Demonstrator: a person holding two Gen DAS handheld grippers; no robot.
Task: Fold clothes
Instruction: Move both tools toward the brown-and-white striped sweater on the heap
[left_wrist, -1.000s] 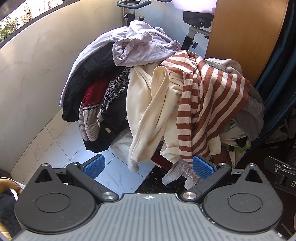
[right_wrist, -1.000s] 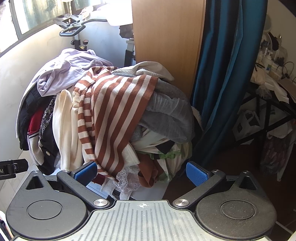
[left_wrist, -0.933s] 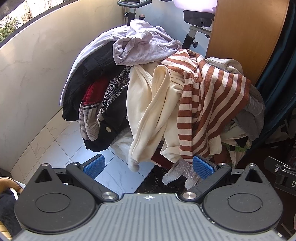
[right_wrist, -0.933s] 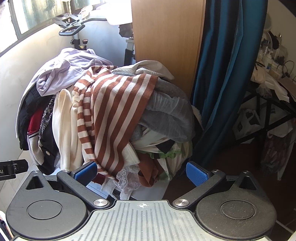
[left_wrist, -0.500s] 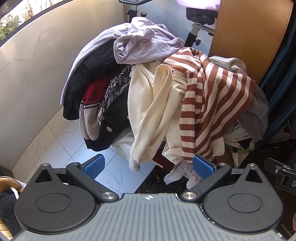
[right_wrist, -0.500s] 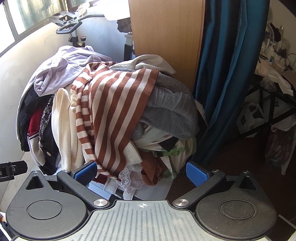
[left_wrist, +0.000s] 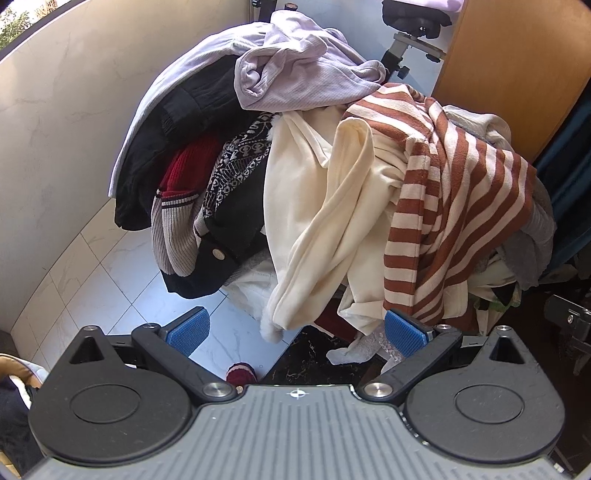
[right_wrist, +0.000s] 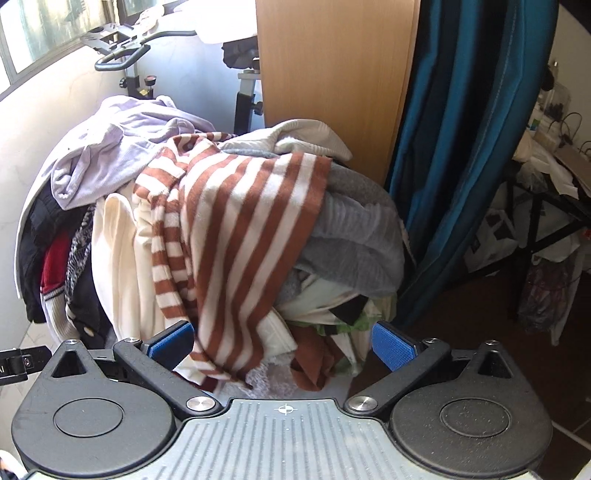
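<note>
A tall heap of clothes stands close ahead in both wrist views. On top lies a brown-and-white striped garment (left_wrist: 454, 206) (right_wrist: 243, 236), with a cream garment (left_wrist: 325, 206) (right_wrist: 118, 258) hanging to its left and a lilac garment (left_wrist: 295, 74) (right_wrist: 110, 155) above. Grey clothes (right_wrist: 351, 243) sit to the right of the stripes. My left gripper (left_wrist: 295, 330) is open just below the cream garment's hanging end. My right gripper (right_wrist: 282, 345) is open, and the lower hem of the striped garment hangs between its fingers without being pinched.
A wooden panel (right_wrist: 332, 74) rises behind the heap, with a blue curtain (right_wrist: 469, 147) to its right. An exercise bike (right_wrist: 129, 55) stands behind. A pale wall (left_wrist: 55, 129) curves on the left over a white tiled floor (left_wrist: 110, 280). A cluttered black table (right_wrist: 546, 192) is far right.
Both grippers have moved closer to the heap, which now fills more of each view. The striped hem now hangs between the right gripper's fingers. Both stay open.
</note>
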